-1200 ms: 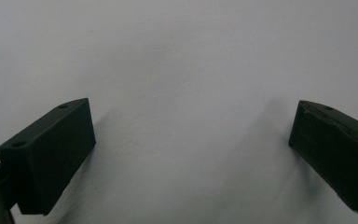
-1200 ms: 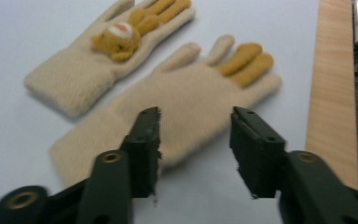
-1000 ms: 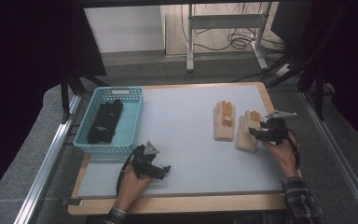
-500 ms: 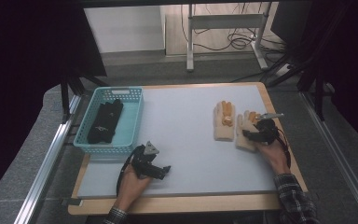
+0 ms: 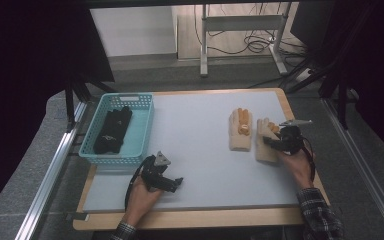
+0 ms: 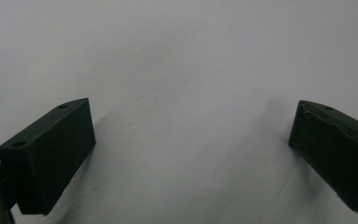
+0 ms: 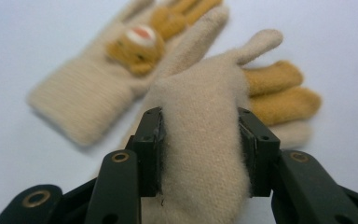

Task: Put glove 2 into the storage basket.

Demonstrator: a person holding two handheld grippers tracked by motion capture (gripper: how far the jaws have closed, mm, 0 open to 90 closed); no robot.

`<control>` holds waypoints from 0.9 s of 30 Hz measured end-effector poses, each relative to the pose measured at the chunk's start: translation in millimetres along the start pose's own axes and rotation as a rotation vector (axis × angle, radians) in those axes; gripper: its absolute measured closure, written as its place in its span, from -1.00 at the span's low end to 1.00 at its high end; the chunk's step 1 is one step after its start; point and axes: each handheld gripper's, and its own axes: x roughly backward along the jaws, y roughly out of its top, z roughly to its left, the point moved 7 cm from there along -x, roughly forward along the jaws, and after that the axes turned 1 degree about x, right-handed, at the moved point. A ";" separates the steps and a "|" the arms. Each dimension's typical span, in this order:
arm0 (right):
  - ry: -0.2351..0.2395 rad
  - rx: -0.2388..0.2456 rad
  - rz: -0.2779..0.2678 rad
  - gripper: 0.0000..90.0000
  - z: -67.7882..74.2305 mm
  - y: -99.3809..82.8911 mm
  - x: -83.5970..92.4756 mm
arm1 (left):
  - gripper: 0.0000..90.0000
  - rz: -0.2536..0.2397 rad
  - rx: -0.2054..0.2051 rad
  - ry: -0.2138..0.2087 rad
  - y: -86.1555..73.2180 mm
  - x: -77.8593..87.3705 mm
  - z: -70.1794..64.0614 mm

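White tabletop [image 5: 200,150]: right tongs [image 7: 200,154] just closed, pinching beige glove [image 7: 205,154]; left tongs [image 6: 191,154] open, empty.

Table [image 5: 200,145] bears basket [image 5: 140,131] and two gloves [image 5: 240,131].

Black hand-held gripper [image 5: 276,141], brass screws, trailing cable, plaid sleeve [image 5: 321,218]

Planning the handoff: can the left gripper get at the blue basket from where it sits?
Probably yes. The left gripper rests open on the mat just in front of the blue basket, nothing lying between them. The black gloves inside look reachable from above.
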 end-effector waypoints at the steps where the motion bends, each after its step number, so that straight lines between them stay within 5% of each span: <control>1: 0.003 0.008 -0.010 0.26 3.0 3.6 4.3 | -0.99 0.000 0.000 0.000 0.0 0.0 0.0; 9: 0.069 0.074 -0.095 0.23 47.1 36.1 32.5 | -0.99 0.000 0.001 0.000 0.0 0.0 -0.1; 15: 0.161 0.116 -0.133 0.21 93.5 61.2 35.2 | -0.99 0.001 -0.004 0.000 -0.1 0.2 0.3; 27: 0.297 0.161 -0.106 0.20 184.1 80.0 -18.0 | -0.99 -0.001 -0.001 0.000 0.0 0.1 0.2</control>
